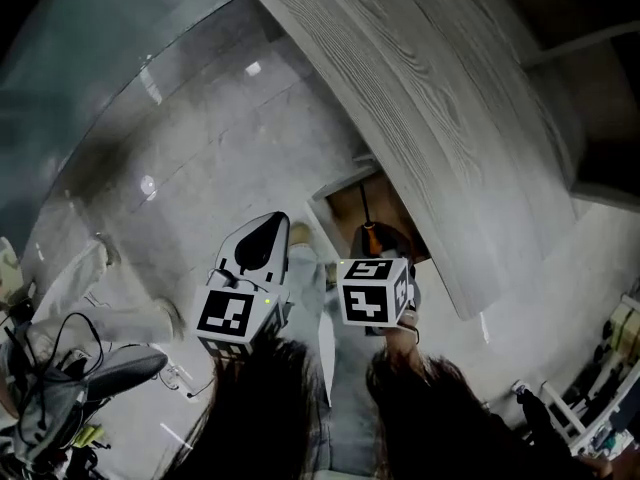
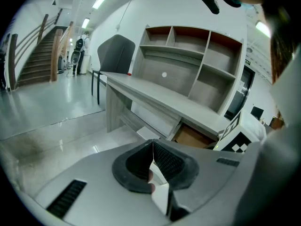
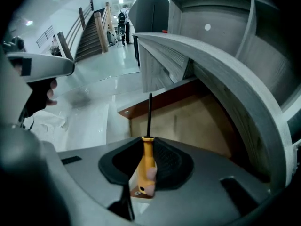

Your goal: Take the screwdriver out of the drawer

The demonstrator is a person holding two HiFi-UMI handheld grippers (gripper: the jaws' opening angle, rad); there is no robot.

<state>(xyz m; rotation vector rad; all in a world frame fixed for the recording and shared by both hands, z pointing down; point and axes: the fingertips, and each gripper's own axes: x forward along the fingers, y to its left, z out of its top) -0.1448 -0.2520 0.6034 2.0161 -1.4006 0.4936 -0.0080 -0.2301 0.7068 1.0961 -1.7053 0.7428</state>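
Note:
My right gripper is shut on the orange handle of the screwdriver. Its black shaft points away from me, above the open wooden drawer. In the head view the screwdriver hangs over the drawer, which is pulled out from under the grey desk top, and the right gripper sits just in front of it. My left gripper floats over the floor to the drawer's left. In its own view the left gripper is shut with nothing between the jaws.
A shelf unit stands on the desk. A grey chair is at the desk's far end and a staircase lies beyond the glossy floor. Cables and gear lie at my lower left.

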